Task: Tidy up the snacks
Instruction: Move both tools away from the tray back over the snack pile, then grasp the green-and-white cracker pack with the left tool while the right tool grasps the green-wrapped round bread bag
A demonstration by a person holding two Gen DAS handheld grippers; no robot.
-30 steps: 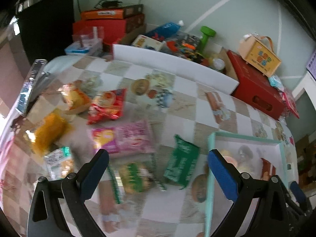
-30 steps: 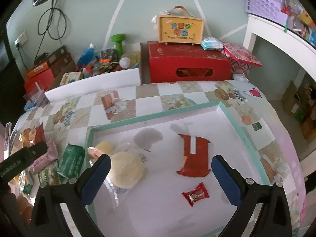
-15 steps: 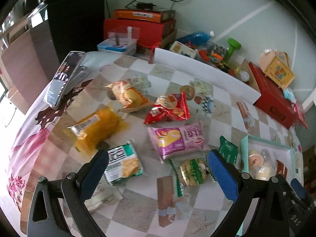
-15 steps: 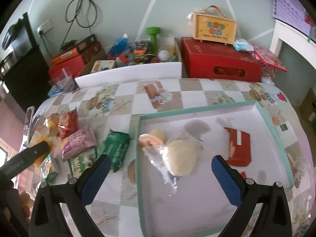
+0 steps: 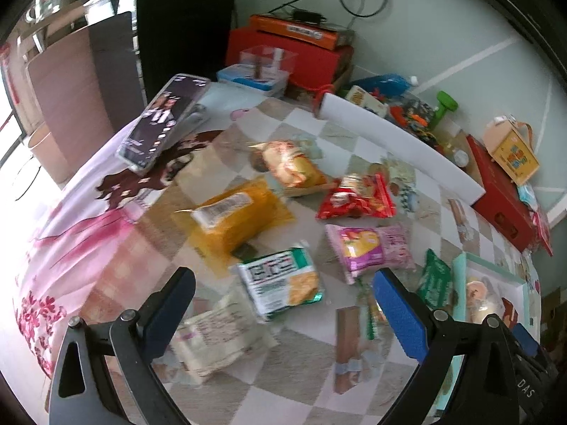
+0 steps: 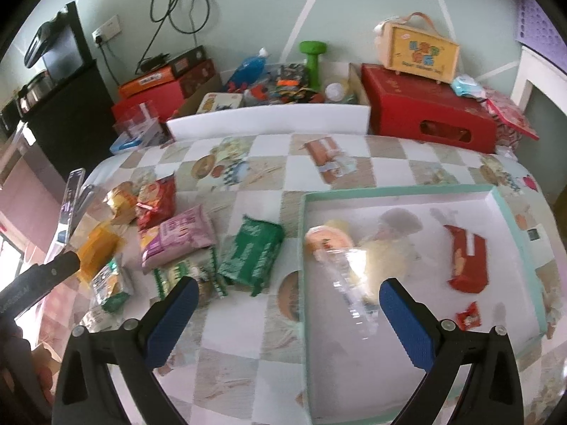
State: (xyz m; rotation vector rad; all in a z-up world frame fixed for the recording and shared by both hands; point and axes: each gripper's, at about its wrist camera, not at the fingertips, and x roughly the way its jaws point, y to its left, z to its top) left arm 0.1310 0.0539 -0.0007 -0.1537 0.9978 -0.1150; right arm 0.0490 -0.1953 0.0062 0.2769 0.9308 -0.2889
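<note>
The table (image 6: 248,322) was covered with a smooth cloth of beige and white squares. On it lay the shallow rectangular tray (image 6: 397,191), white inside with a mint-green rim; all places below are given from this tray. Inside it were a round pale bun in clear crinkled wrap (image 6: 375,265), a flat red packet (image 6: 467,262) and a small red candy (image 6: 468,315).

Just to the left of the tray lay a dark green glossy pack (image 6: 251,255), then a soft pink pillow-shaped bag (image 6: 177,237). Farther from the tray were a green-and-white biscuit pack (image 5: 283,283), a red shiny bag (image 5: 356,194) and a yellow translucent bag (image 5: 234,219).

The right gripper (image 6: 283,322) hung over the left edge of the tray, with the bun near its right finger; its jaws were spread wide and held nothing. The left gripper (image 5: 283,311) was well away from the tray, above the biscuit pack, also wide apart and touching nothing.
</note>
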